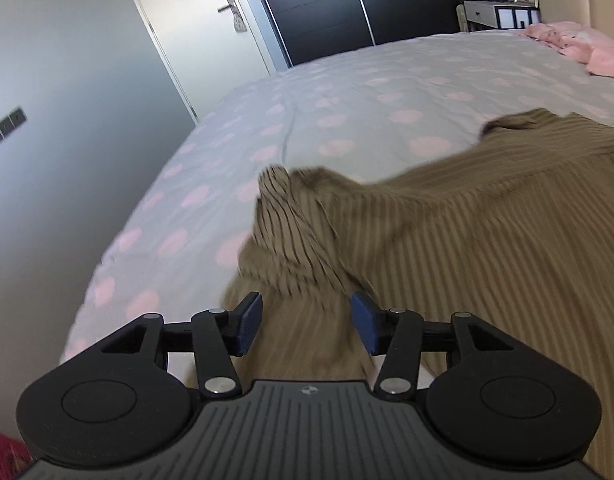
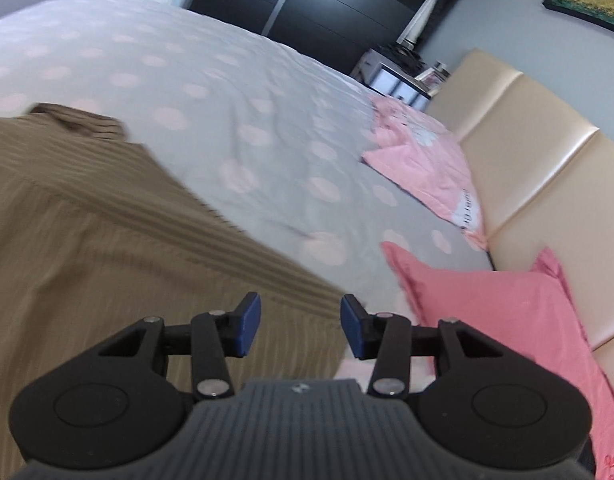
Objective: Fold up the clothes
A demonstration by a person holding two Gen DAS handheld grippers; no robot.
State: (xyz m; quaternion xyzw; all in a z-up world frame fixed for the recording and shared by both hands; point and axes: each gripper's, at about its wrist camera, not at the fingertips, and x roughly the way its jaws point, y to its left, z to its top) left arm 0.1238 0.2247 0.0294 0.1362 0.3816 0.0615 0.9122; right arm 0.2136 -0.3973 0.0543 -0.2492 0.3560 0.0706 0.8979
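A: Starting at our left gripper: its blue pads are spread apart with nothing between them, hovering just above the near part of the brown striped shirt.

B: Same on our side. The right gripper is spread too, gripping nothing, poised over the shirt's right edge where the cloth meets the bed.

A: Beyond our left pads a sleeve lies bunched and turned back onto the body of the shirt. Whether that counts as a proper fold we cannot tell; the picture is blurred there.

B: On the right the shirt's edge runs straight, and the collar end lies at the far left of our view. The rest lies mostly flat on the spotted cover.

A: So we judge the task barely begun: the shirt is laid out, perhaps one sleeve brought in, and the main folds are not yet made.

B: Agreed. Farther right lie pink pillows against the cream headboard, and a dark wardrobe stands beyond the bed.
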